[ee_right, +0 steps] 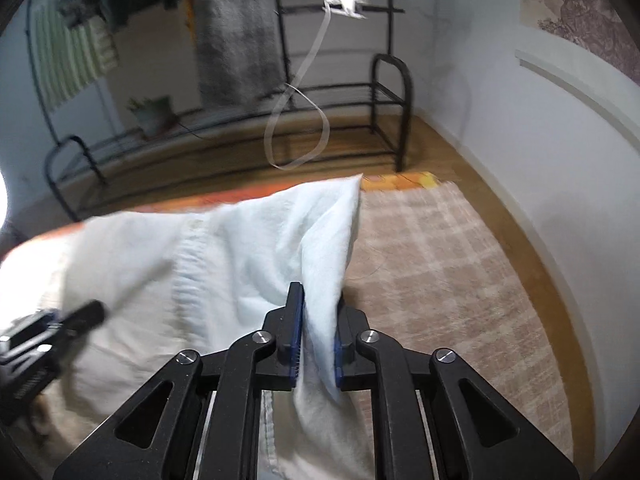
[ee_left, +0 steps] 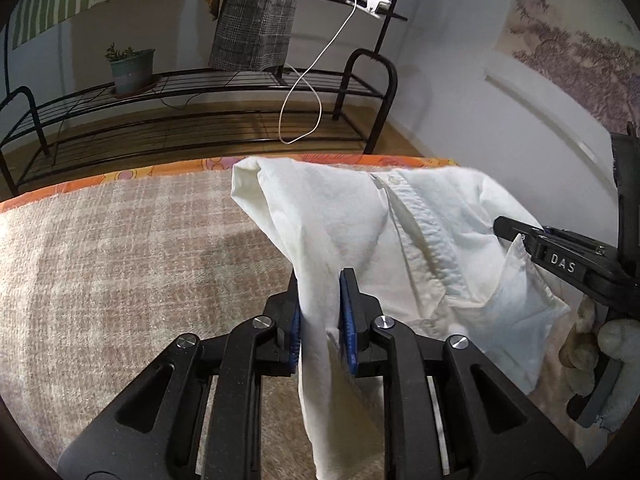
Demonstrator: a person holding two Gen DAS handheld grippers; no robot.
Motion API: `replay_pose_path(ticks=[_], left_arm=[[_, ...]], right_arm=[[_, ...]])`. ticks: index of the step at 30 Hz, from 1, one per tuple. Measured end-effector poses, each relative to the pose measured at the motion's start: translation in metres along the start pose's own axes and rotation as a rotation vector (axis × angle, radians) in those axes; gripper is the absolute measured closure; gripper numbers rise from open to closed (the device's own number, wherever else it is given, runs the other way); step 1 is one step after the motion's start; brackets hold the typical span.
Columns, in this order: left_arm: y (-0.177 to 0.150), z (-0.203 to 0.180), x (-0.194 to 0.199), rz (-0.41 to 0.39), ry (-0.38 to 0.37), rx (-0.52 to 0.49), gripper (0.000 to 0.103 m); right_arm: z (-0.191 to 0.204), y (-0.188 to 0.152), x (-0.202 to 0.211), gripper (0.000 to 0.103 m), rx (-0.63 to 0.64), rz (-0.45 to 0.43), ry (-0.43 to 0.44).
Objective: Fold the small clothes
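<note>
- The only writing that can be read is "DAS" in pale letters on the black body of the right gripper [ee_left: 505,230], seen from the left wrist camera.
- The left gripper [ee_left: 320,280] has its blue-padded jaws nearly together, pinching a bunched fold of the white button-up shirt [ee_left: 360,232]; cloth hangs down between and below the fingers.
- The right gripper [ee_right: 318,292] is likewise almost closed on a fold of the same shirt [ee_right: 240,248], fabric trailing under its pads.
- The shirt is stretched between the two grippers, lifted above the checked beige blanket [ee_left: 120,264], its button placket [ee_left: 424,232] running down the middle.
- A gloved hand [ee_left: 612,344] grips the right tool's handle at the right edge of the left view.
- The blanket's far edge meets an orange patterned border [ee_left: 100,178]; beyond is wooden floor [ee_right: 440,148] and a black metal rack [ee_left: 200,120] with a potted plant [ee_left: 130,68].
- A white cable [ee_left: 304,96] loops down from a clip [ee_left: 370,2] on the rack.
- Bare blanket lies open to the left of the shirt and, in the right view, to its right, up to a white wall [ee_right: 540,160].
</note>
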State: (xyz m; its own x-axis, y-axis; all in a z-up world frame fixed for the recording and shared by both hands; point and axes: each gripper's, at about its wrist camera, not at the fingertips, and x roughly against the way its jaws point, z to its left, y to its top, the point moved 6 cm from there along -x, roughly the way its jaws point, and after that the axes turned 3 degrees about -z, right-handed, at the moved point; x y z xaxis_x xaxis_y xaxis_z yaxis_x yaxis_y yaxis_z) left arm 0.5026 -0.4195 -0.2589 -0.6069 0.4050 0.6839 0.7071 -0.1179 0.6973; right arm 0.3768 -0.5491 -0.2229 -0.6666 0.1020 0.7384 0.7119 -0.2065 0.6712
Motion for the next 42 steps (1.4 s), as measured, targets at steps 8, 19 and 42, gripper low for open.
replay_pose_path(ticks=[8,19,42], left_arm=[[0.001,0.000,0.029,-0.036,0.032,-0.032,0.082],[0.008,-0.003,0.147,-0.139,0.014,-0.083,0.082],[-0.105,0.010,0.403,-0.231,-0.060,-0.136,0.082]], right_arm=[[-0.017,0.007,0.022,0.089,-0.003,-0.026,-0.109],[0.009,0.015,0.109,0.089,-0.035,-0.105,-0.058],[0.110,-0.079,0.319,0.089,-0.058,-0.216,0.016]])
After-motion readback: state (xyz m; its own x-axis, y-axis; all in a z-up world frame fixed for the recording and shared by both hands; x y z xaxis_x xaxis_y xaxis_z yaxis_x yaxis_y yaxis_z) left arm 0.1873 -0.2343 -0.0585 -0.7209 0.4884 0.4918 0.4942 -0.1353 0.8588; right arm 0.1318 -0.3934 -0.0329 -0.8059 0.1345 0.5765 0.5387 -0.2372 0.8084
